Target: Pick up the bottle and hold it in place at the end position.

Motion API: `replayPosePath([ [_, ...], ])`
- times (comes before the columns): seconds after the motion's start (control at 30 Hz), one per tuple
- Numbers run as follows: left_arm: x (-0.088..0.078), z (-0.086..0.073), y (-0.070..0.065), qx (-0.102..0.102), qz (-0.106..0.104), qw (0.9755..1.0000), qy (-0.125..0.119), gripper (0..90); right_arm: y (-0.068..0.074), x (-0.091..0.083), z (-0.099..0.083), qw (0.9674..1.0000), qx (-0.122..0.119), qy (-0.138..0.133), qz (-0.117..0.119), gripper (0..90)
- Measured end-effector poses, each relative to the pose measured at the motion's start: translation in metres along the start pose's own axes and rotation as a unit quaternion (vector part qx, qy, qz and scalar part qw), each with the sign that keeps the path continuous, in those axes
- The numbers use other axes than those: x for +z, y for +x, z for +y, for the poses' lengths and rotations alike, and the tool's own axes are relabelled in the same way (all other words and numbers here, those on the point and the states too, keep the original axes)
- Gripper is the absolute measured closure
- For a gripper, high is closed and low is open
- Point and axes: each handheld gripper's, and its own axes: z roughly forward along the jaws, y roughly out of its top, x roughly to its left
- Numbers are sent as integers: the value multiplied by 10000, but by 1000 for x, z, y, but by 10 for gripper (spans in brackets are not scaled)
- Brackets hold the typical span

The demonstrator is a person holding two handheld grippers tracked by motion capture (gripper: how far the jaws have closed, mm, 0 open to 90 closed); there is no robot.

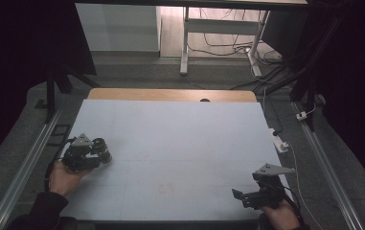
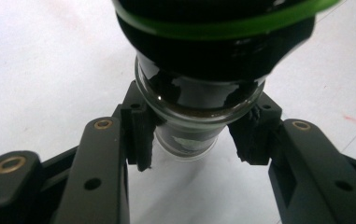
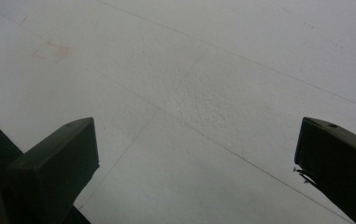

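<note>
- Glass, dark inside and green-banded, sits between the left gripper's [image 2: 192,140] jaws: a jar [image 2: 199,93], held by its narrow end, apparently so the wider banded part clears the pads.
- Left gripper and jar show near the table's [image 1: 170,139] left edge in the high view.
- Right gripper [image 3: 196,163] hangs near the front right corner, jaws wide apart and holding nothing, likely waiting.
- White tabletop between them lies bare, giving free room to move inward; both hands are close to edges.

A white table [image 1: 180,143] stands before a cable-strewn floor [image 1: 228,48].
</note>
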Motion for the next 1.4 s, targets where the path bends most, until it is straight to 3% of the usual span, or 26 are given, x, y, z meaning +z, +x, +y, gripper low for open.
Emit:
replayPosePath([
  [0.07, 0, 5, -2, 54, 43, 10000, -14, 537, 0, 0, 0, 10000, -4, 6, -3, 0],
  [0.37, 4, 32, -18, 122, -279, 9995, -72, 537, 0, 0, 0, 10000, 35, 5, 10, 0],
  [0.53, 6, 45, -25, 77, -333, 9994, -94, 537, -1, 0, 0, 10000, 44, -9, 16, 0],
  [0.7, 10, 58, -33, 172, -313, 9993, -61, 537, 0, 0, 0, 10000, 32, -5, 16, 0],
  [1.4, 47, 117, -68, 388, -620, 9973, -4, 537, -1, 0, 0, 10000, 45, -21, 29, 0],
])
